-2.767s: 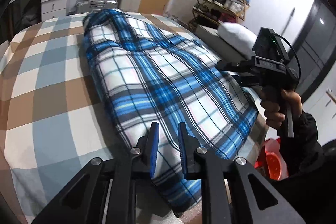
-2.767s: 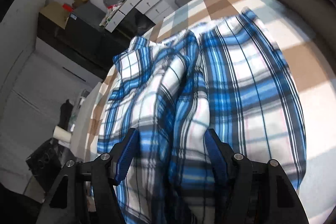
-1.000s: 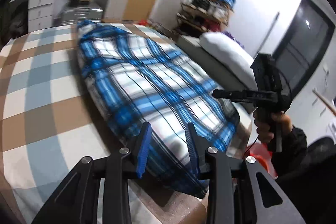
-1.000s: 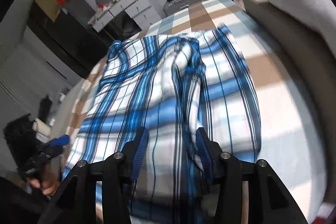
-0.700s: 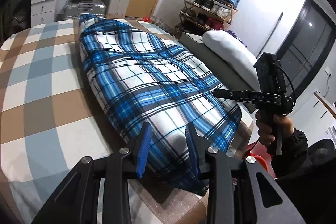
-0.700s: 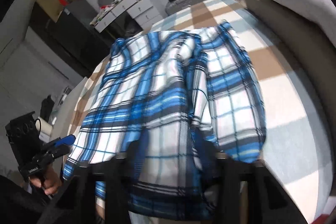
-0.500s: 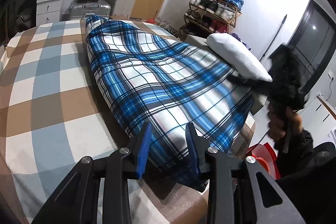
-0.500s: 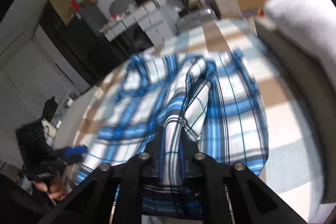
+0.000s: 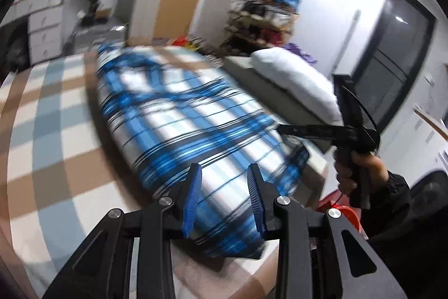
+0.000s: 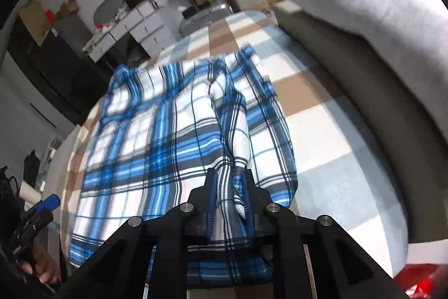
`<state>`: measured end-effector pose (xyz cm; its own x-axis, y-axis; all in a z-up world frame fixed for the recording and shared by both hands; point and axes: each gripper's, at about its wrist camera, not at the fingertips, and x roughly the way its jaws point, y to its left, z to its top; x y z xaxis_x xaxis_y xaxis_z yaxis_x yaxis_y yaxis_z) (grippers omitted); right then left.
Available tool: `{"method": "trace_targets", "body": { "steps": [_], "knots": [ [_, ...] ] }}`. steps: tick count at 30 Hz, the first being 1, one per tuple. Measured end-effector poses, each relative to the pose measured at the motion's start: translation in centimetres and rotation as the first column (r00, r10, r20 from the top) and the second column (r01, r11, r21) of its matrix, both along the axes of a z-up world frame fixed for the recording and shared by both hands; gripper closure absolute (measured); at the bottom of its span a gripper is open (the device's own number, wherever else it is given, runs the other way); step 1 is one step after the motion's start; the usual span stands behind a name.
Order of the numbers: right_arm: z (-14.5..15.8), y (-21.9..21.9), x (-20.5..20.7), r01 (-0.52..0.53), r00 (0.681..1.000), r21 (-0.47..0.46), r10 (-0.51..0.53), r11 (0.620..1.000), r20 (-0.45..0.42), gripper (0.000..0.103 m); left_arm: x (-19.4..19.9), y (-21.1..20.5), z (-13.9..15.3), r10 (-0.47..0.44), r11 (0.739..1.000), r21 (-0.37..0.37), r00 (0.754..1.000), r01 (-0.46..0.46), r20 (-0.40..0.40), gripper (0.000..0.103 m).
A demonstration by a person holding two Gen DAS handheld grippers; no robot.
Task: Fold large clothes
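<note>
Garment: a blue-and-white plaid garment [image 10: 173,147] lay spread lengthwise on the bed [image 10: 330,147], its near hem at the bed's near edge.
Bedding: a checked cover [image 9: 47,131] in tan, pale blue and white lay under it.
Right gripper: the right gripper [image 10: 228,201] pinched a raised ridge of the plaid cloth near the hem; its jaws had just been easing wider, with the fold still pressed between them.
Left gripper: the left gripper [image 9: 224,201] had its blue pads spread part way over the near corner of the cloth; nothing was clamped between them.
Right side of the bed: a grey bolster with a white pillow [image 10: 364,4] ran close along the garment's edge.
Beyond the bed: white drawers [image 10: 131,27], a silver suitcase [image 10: 201,18] and a cluttered shoe rack [image 9: 260,16].
Floor: a red object [image 10: 420,282] beside the bed corner.
</note>
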<state>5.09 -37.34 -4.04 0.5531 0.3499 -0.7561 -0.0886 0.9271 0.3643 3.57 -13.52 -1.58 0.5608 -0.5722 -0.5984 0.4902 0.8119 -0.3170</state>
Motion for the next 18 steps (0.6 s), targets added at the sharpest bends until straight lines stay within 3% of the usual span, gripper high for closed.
{"method": "trace_targets", "body": {
  "steps": [3,6,8,12,18],
  "knots": [
    [1.7,0.2,-0.7,-0.005,0.998,-0.008,0.005,1.000,0.057,0.071,0.4,-1.3,-0.7,-0.055,0.998,0.025,0.998,0.055,-0.007,0.075],
    [3.8,1.1,-1.8,-0.074,0.989,0.002,0.073,0.997,0.129,0.061,1.2,-2.4,-3.3,-0.075,0.995,0.064,0.993,0.081,-0.092,0.075],
    [4.3,2.8,-2.3,-0.141,0.978,0.001,0.140,0.990,0.152,0.049,1.6,-2.6,-4.9,-0.057,0.993,0.099,0.990,0.070,-0.129,0.075],
    [2.8,6.6,-2.1,-0.244,0.962,-0.012,0.243,0.970,0.126,0.049,1.9,-2.4,-6.1,-0.049,0.993,0.100,0.987,0.065,-0.156,0.076],
    [-1.5,9.7,-1.1,-0.303,0.950,-0.134,0.310,0.944,0.037,0.048,0.7,-1.9,-4.5,-0.040,0.994,0.098,0.990,0.054,-0.135,0.075]
  ]
}}
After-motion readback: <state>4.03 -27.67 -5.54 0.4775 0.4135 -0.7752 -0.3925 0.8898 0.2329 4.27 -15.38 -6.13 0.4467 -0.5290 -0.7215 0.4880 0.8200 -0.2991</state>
